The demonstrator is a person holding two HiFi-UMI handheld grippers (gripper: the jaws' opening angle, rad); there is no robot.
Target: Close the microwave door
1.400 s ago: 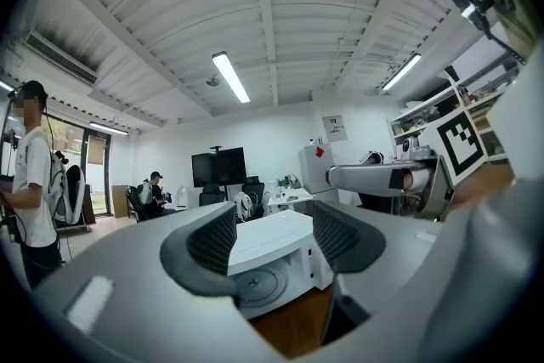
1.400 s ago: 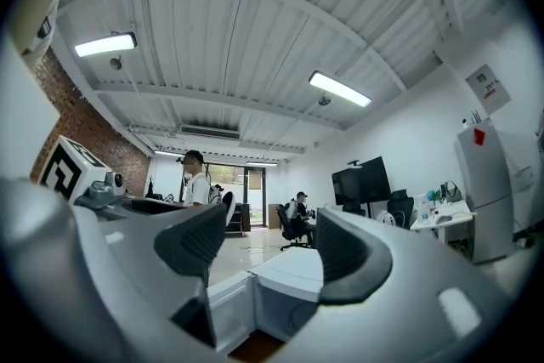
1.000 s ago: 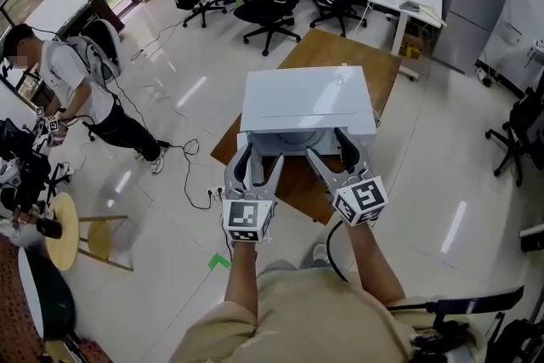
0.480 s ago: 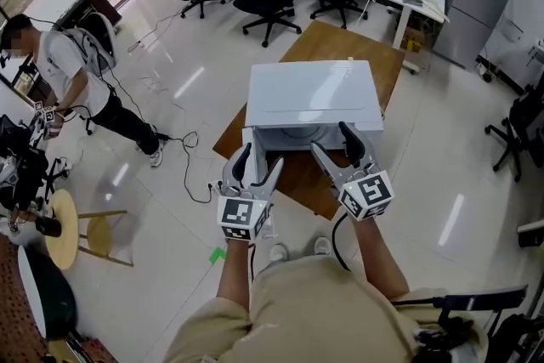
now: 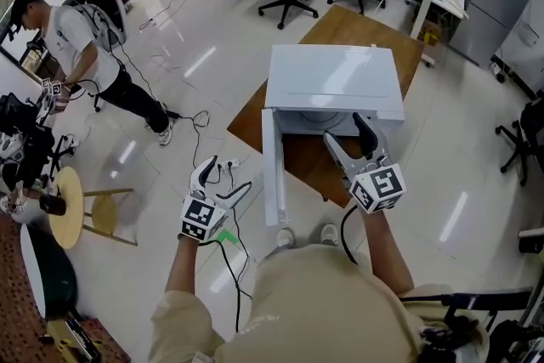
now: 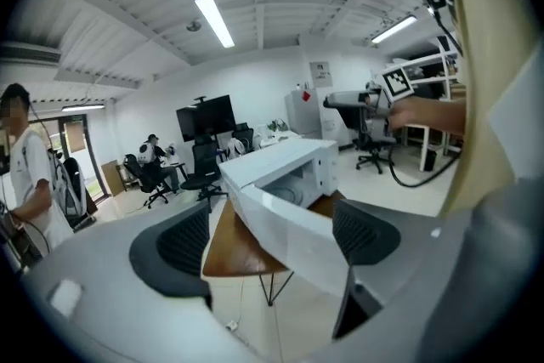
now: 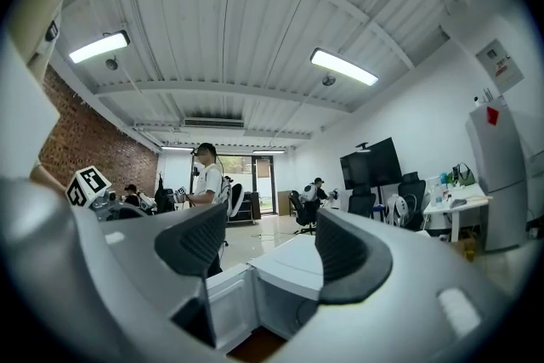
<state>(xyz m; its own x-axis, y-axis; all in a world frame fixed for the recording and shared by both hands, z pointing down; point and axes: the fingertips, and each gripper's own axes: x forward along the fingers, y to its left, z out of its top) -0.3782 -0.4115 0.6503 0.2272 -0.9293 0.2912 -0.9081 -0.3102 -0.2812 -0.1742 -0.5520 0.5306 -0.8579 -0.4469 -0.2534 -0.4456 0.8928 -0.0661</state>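
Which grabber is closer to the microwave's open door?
Left. The left gripper, jaws just opening and empty, is beside the door, on its outside. The right gripper is farther, at the microwave opening.

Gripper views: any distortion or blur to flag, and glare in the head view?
Left gripper view: heavy fisheye, dark corners, microwave slightly soft. Right gripper view: same fisheye, ceiling lights blown out. Head view: sharp, light streaks glaring on the floor.
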